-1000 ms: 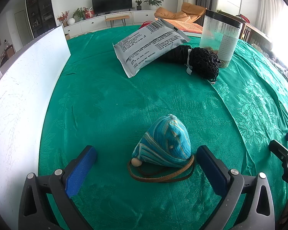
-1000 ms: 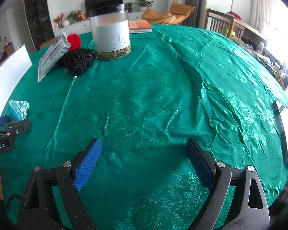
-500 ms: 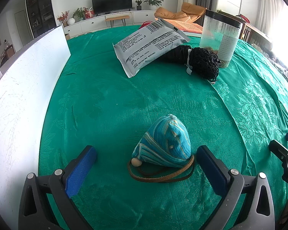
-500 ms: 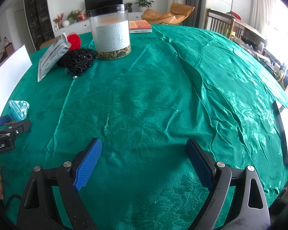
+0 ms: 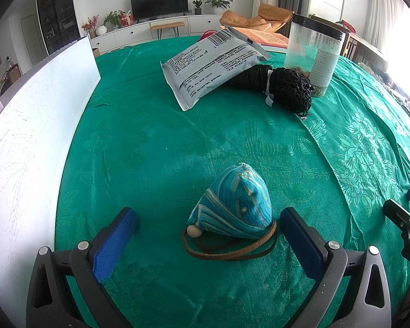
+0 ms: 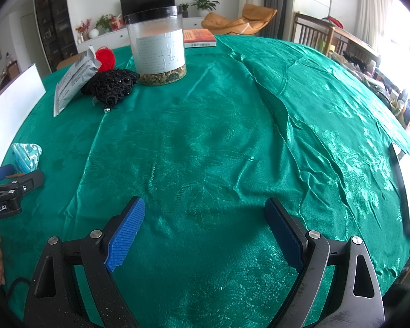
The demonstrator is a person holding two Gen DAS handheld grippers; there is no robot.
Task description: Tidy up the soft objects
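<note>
Both hand-held grippers, left (image 5: pixel 205 235) and right (image 6: pixel 205 229), gape wide over the green-clothed surface (image 6: pixel 218 142) in a living room, the pouch (image 5: pixel 232 207) between the left's fingers.

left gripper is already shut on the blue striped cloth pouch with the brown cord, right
Not quite. In the left wrist view the left gripper is open, its blue pads either side of the blue striped cloth pouch with the brown cord, not gripping it.

- A table is covered by a green patterned cloth (image 6: pixel 232 125).
- On it are laid a blue pouch (image 5: pixel 232 207), a grey packet (image 5: pixel 210 65), a black net bag (image 5: pixel 289 87), a clear jar (image 6: pixel 158 46), a red yarn ball (image 6: pixel 105 58), a book (image 6: pixel 199 38).
</note>
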